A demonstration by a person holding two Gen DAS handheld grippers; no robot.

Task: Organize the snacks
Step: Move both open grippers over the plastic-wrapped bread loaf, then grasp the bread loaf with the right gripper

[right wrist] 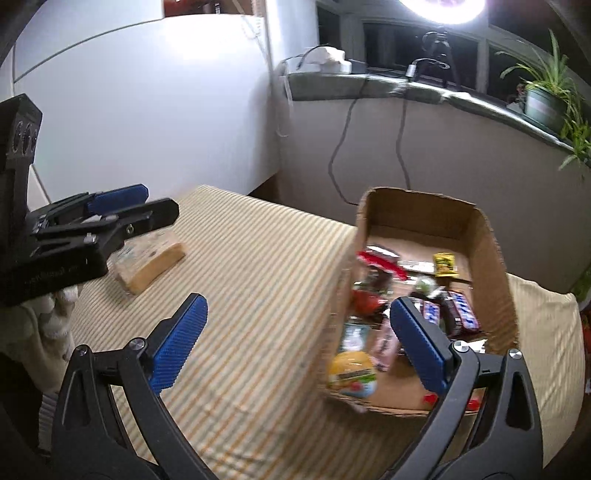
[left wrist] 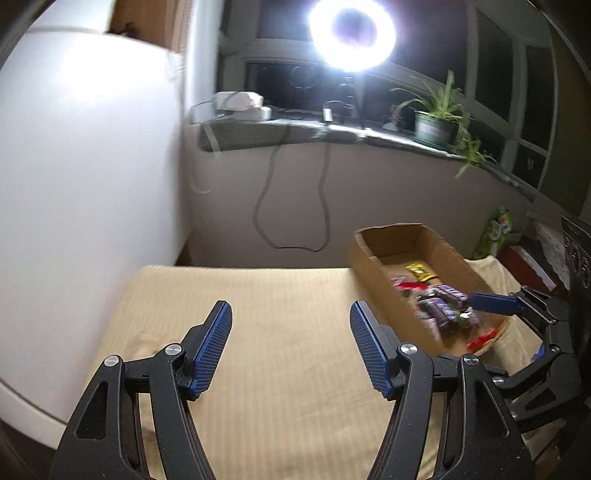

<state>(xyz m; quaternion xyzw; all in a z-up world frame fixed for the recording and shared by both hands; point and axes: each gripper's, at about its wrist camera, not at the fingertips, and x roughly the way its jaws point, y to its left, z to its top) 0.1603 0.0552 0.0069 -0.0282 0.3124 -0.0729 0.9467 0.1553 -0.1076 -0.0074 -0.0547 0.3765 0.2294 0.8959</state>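
Observation:
A cardboard box (right wrist: 495,258) stands on the striped beige cloth (right wrist: 251,280). It holds several snacks: brown-and-blue chocolate bars (right wrist: 461,314), a yellow packet (right wrist: 445,264), a red wrapper (right wrist: 384,264) and a yellow-green pack (right wrist: 352,373). My right gripper (right wrist: 298,306) hangs open and wide over the box's left wall with nothing gripped. A tan flat packet (right wrist: 151,266) lies on the cloth to the left. My left gripper (right wrist: 157,203) is above it. In the left wrist view my left gripper (left wrist: 290,314) is open and empty over the cloth (left wrist: 288,288), left of the box (left wrist: 373,266).
A white curved surface (left wrist: 85,166) rises at the left. Behind the table are a grey wall with hanging cables (left wrist: 266,206), a sill with a potted plant (left wrist: 436,125) and a bright ring light (left wrist: 351,33). A green bag (left wrist: 496,232) stands right of the box.

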